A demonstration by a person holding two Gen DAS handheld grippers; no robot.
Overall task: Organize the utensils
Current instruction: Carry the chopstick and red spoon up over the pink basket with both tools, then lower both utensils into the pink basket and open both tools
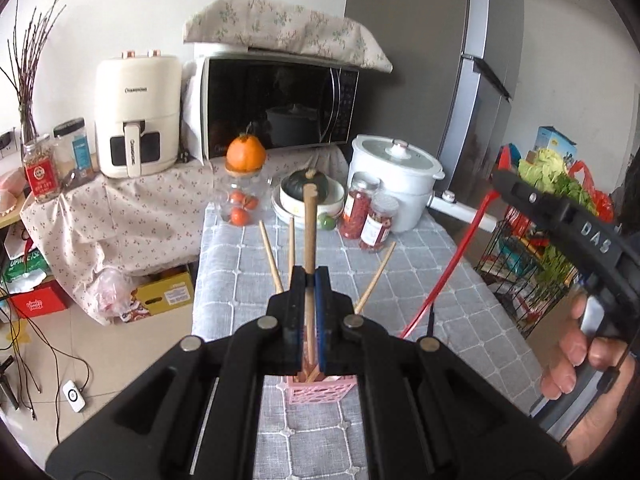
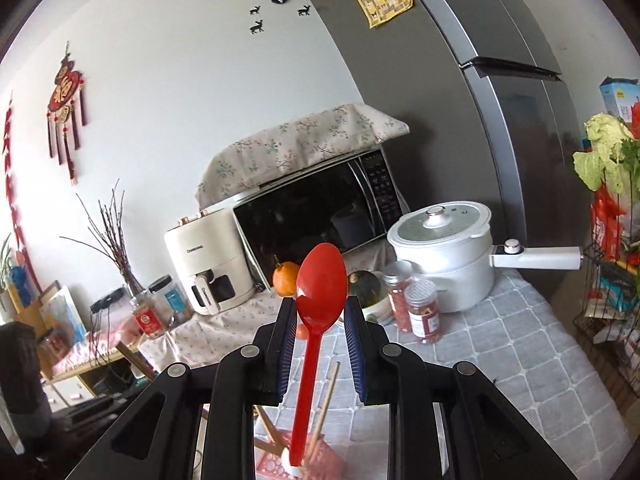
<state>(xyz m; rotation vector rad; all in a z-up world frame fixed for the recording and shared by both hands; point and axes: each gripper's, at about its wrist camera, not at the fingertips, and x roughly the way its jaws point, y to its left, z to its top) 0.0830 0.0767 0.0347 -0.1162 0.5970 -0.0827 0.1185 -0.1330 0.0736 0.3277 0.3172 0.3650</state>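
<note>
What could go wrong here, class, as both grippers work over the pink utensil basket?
1. The left gripper is shut on a wooden handle; lifting it could tip the pink basket.
2. The right gripper is open around the red spoon, which could topple.

Crowded above the holder; open cloth on the near and side stretches.

We note chopsticks (image 1: 272, 258) fanning out of the pink holder (image 1: 320, 392), blocking a straight drop beside the wooden handle (image 1: 309, 240). In the right wrist view the red spoon (image 2: 316, 300) stands between parted jaws. Behind, jars (image 1: 362, 212), a bowl stack (image 1: 310, 200) and the white pot (image 1: 394, 180) close off the far edge. The grey tablecloth (image 1: 460, 320) lies bare to the right.
</note>
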